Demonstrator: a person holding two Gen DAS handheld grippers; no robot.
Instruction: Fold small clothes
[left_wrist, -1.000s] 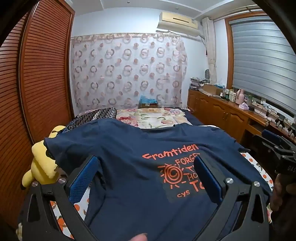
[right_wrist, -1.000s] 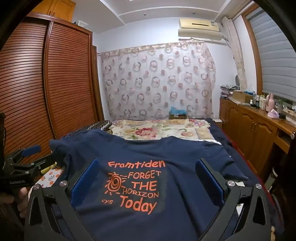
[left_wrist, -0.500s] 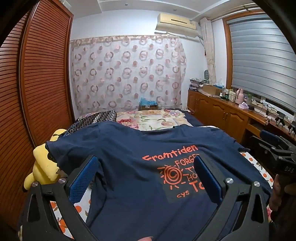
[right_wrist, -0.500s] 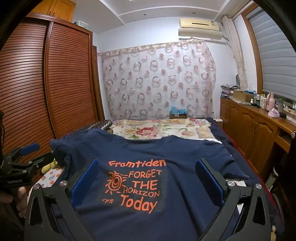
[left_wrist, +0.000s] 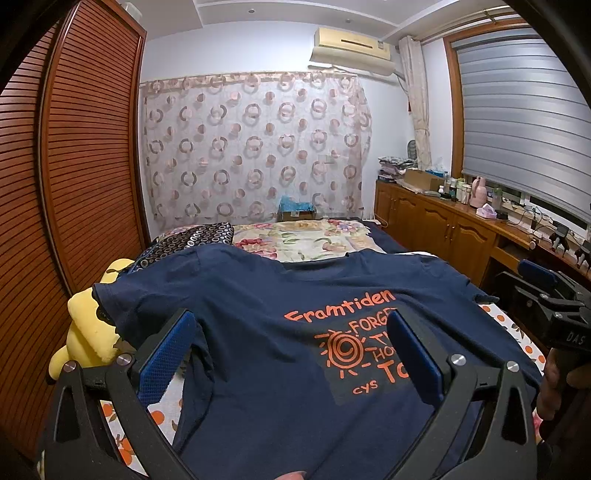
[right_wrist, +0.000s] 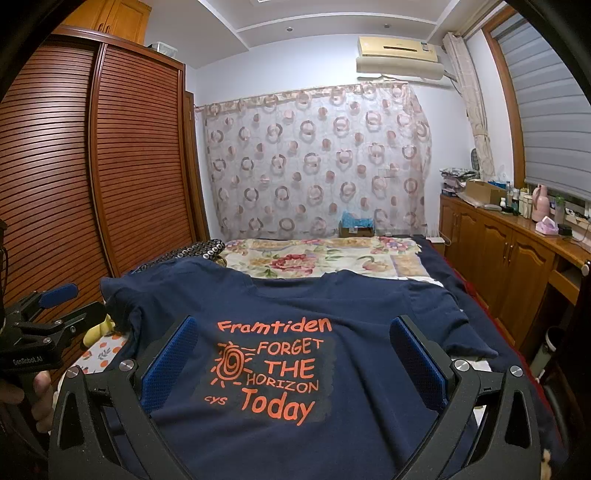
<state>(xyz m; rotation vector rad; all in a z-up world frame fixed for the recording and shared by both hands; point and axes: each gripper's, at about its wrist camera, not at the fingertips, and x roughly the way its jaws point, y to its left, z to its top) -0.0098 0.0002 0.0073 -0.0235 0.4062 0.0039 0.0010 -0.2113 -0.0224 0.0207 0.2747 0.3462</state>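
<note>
A navy T-shirt (left_wrist: 258, 314) with orange print lies spread front-up on the bed, collar away from me; it also shows in the right wrist view (right_wrist: 351, 314). My left gripper (left_wrist: 291, 343) is open and empty, held above the shirt's lower left part. My right gripper (right_wrist: 293, 350) is open and empty above the printed chest area. Each gripper appears in the other's view: the right one at the right edge (left_wrist: 546, 302), the left one at the left edge (right_wrist: 51, 314). The shirt's hem is hidden below the frames.
A yellow plush toy (left_wrist: 88, 332) lies left of the shirt by the wooden wardrobe (left_wrist: 74, 166). A floral quilt (left_wrist: 306, 240) and patterned pillow (left_wrist: 195, 236) lie beyond. A wooden cabinet (left_wrist: 443, 225) with clutter runs along the right.
Both grippers have barely moved; the left wrist view has tilted up slightly. The shirt lies as before.
</note>
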